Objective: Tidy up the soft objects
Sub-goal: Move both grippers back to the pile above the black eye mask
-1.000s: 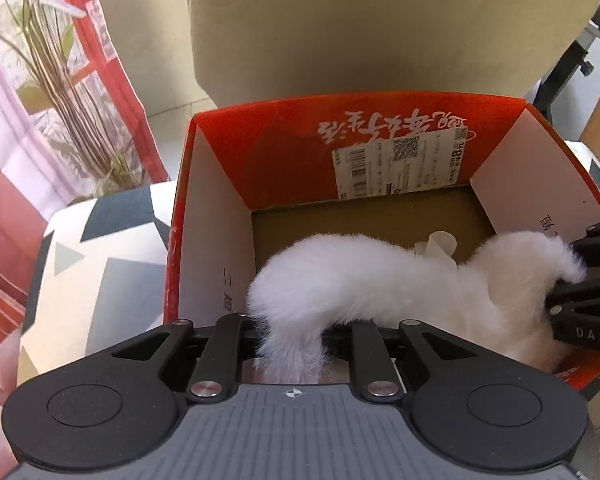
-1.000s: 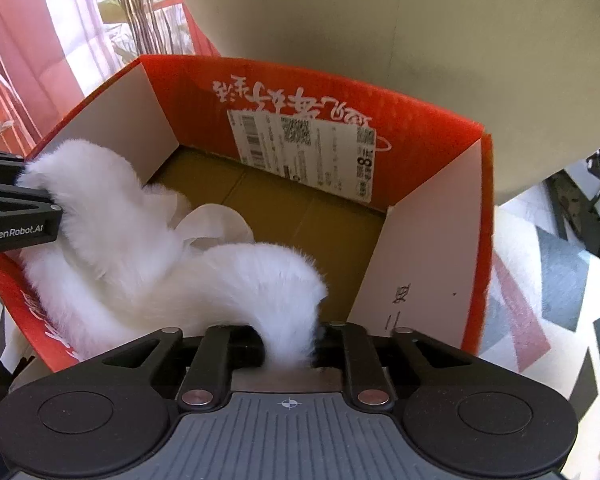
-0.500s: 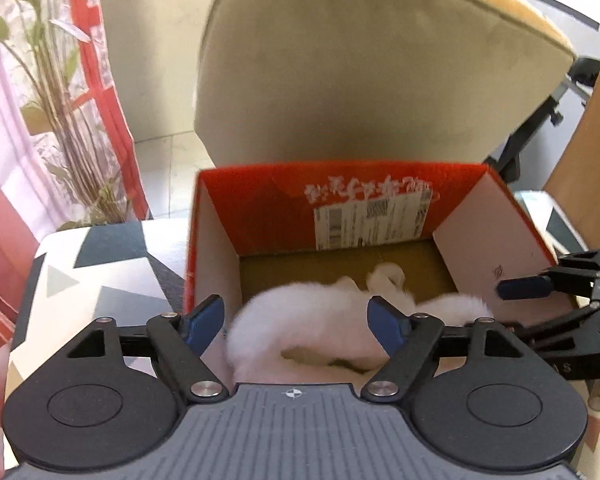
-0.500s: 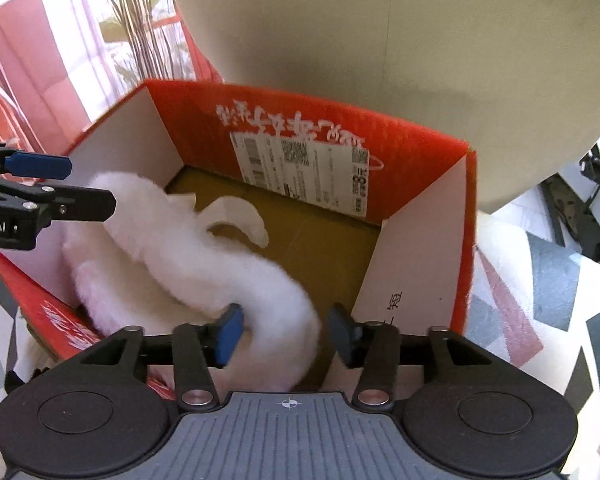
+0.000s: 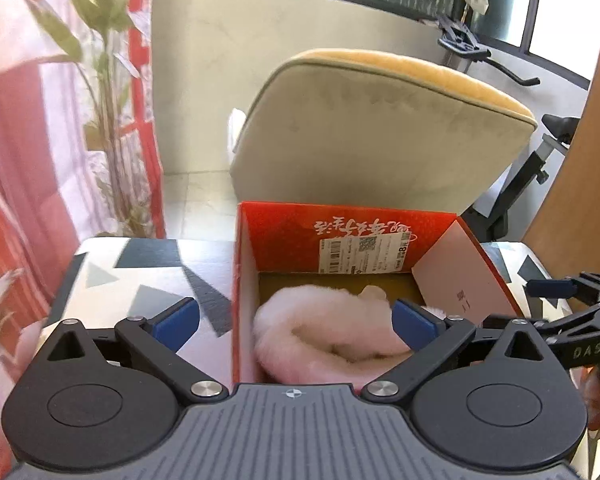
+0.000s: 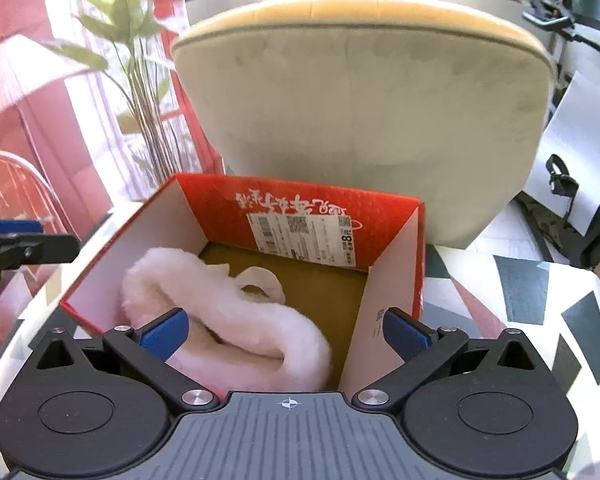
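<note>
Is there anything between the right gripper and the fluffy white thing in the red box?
Nothing visible. The right gripper stands open above the near edge of the red box, and the fluffy white piece lies uncovered inside, directly below.

You've got one fluffy white fur piece (image 6: 228,320), one red cardboard box (image 6: 300,208), one beige cushioned chair (image 6: 360,128), one leafy green plant (image 6: 140,80).

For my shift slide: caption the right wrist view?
Open right gripper above white fluffy fur piece lying in red cardboard box.
</note>
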A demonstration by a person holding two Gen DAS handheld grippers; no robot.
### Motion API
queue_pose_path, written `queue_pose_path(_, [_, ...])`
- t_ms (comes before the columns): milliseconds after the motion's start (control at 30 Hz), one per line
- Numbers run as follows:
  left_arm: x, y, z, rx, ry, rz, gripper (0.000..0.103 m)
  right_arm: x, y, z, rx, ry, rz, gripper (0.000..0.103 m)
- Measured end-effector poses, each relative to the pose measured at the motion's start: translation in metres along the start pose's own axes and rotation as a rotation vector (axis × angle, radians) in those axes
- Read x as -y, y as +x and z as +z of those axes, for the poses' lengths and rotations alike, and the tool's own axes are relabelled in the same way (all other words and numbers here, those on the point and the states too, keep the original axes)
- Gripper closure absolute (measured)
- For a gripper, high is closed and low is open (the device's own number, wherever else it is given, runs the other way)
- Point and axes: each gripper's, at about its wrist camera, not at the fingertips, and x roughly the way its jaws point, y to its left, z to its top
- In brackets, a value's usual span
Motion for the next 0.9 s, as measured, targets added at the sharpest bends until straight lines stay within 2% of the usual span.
queue_pose_path(267, [0.003, -0.055, -0.043, 0.101, 0.033, 0.118, 0.0, -0.013, -0.045, -0.044, 0.11, 0.007, 0.001, 0.0])
queue_pose_path(367, [0.001, -0.071, -0.061, 0.114, 0.015, 0.12, 0.0, -0.02, -0.061, -0.065, 0.14, 0.001, 0.017, 0.0])
queue_pose_path(467, [-0.003, -0.086, -0.083, 0.139, -0.019, 0.084, 0.0, -0.028, -0.074, -0.087, 0.162, -0.004, 0.026, 0.0])
queue_pose_path(567, [-0.005, -0.093, -0.103, 0.116, -0.051, 0.063, 0.0, -0.036, -0.083, -0.109, 0.177, -0.008, 0.036, 0.0])
queue_pose_path(900, [-0.004, -0.094, -0.175, 0.014, -0.123, 0.066, 0.001, -0.051, -0.102, -0.172, 0.228, -0.043, 0.036, 0.0])
